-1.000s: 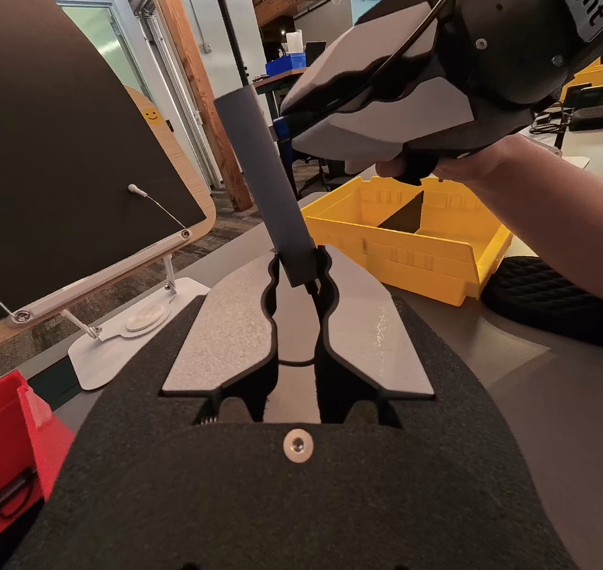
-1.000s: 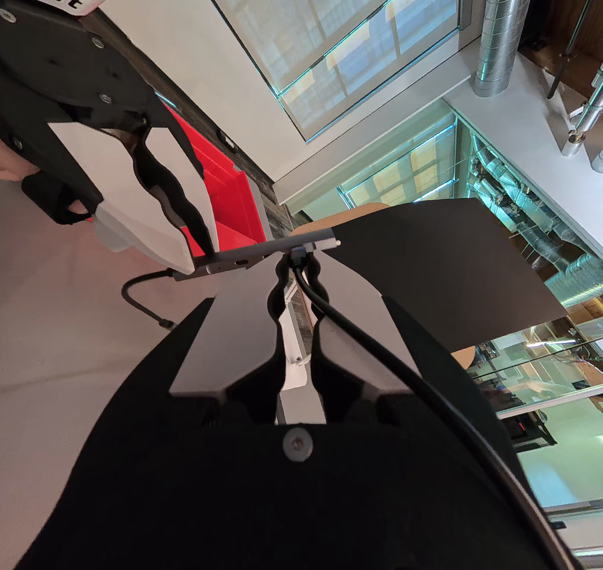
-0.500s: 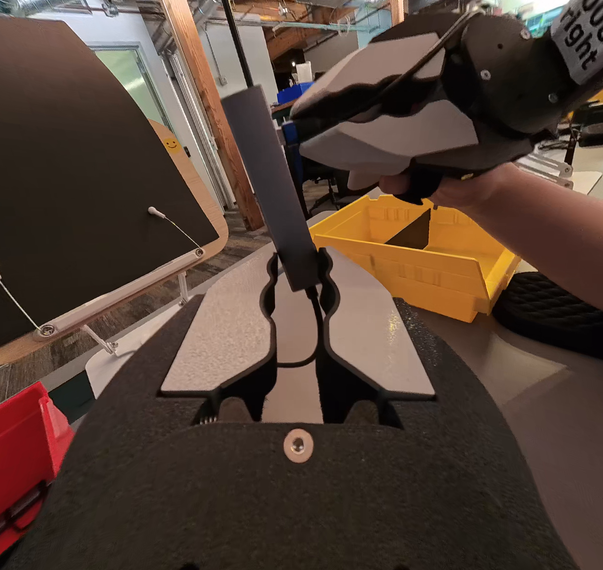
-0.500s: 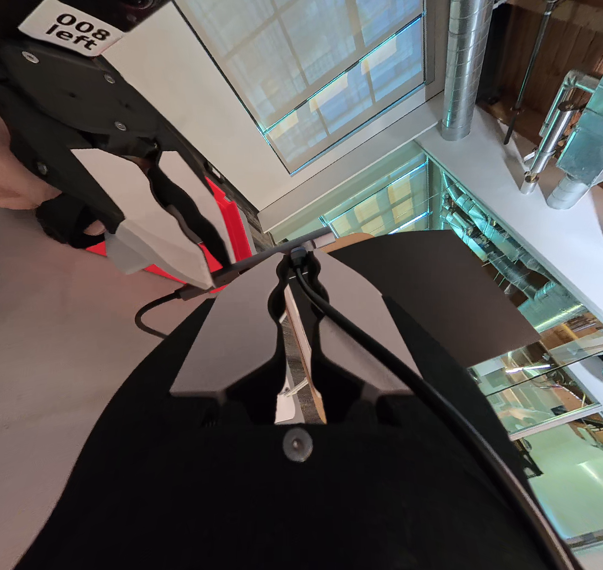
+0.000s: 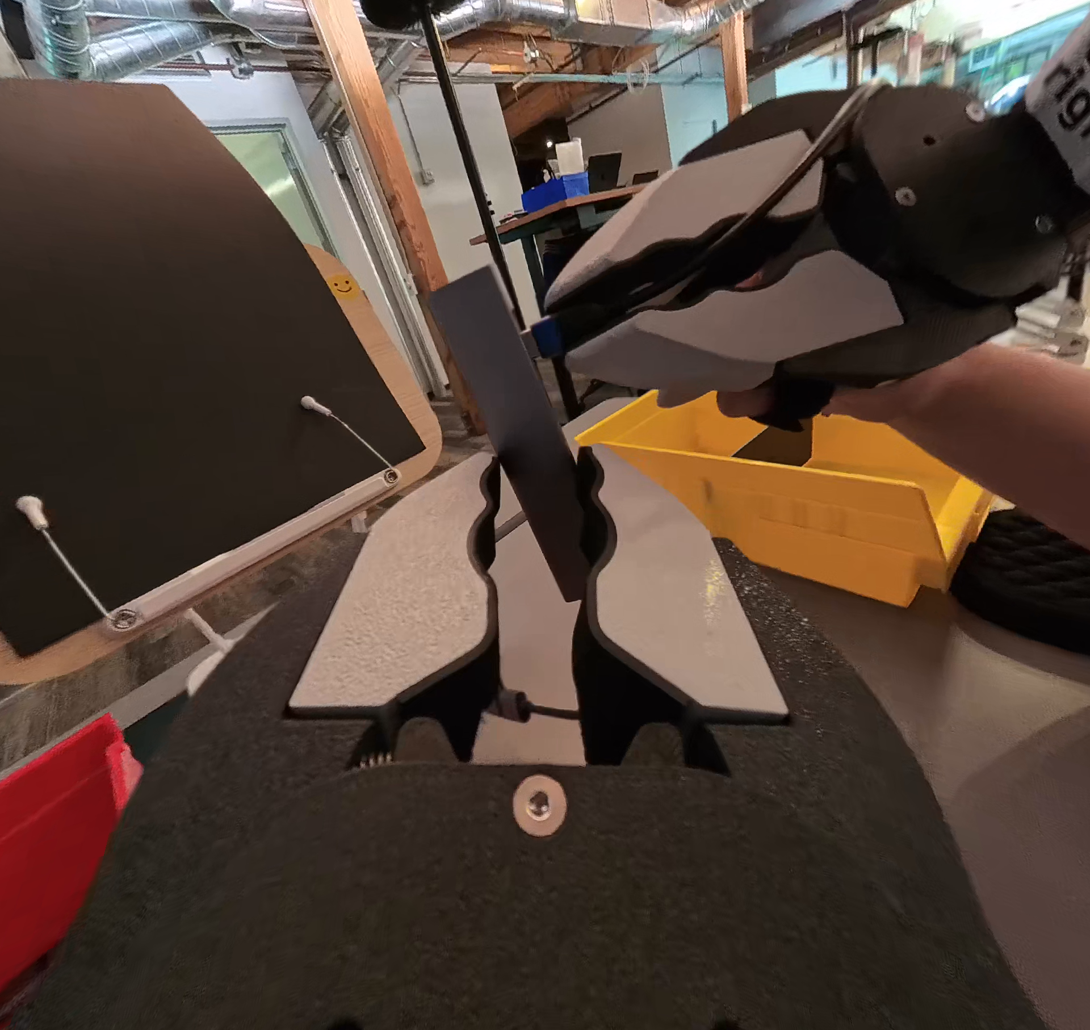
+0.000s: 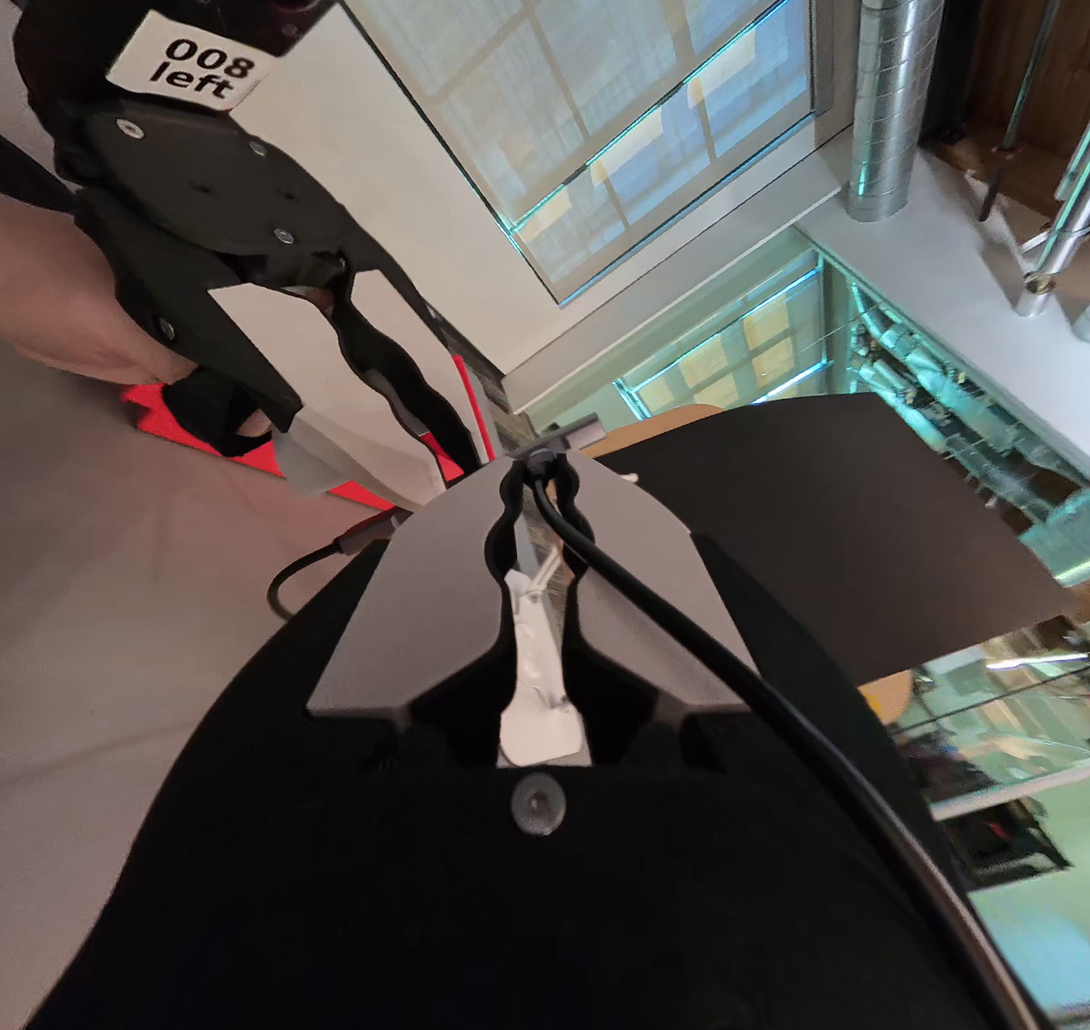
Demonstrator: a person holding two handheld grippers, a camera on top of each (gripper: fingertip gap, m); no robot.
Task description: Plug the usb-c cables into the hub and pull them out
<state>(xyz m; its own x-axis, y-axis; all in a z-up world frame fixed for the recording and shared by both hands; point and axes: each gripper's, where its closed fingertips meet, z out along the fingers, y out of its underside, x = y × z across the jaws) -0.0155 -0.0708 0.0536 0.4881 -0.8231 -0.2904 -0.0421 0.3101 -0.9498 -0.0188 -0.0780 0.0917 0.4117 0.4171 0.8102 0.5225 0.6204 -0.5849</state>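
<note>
Deeper between the left tool's [image 5: 539, 494] jaws now, hub [image 5: 513, 412] clamped; right tool [image 6: 539, 462] pinches cable plug [image 6: 538, 459]; yellow bin [image 5: 826, 521] holds dark divider

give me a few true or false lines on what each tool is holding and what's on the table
1. The left tool is clamped on the grey hub. True.
2. The hub lies flat on the table. False: it is held up off the table, tilted.
3. The right tool grips a black cable by its plug end. True.
4. The yellow bin sits to the left of the left tool. False: it is on the right side of the left wrist view; a red bin is on the left.
5. The right tool is wide open. False: its fingers are closed on the cable.
</note>
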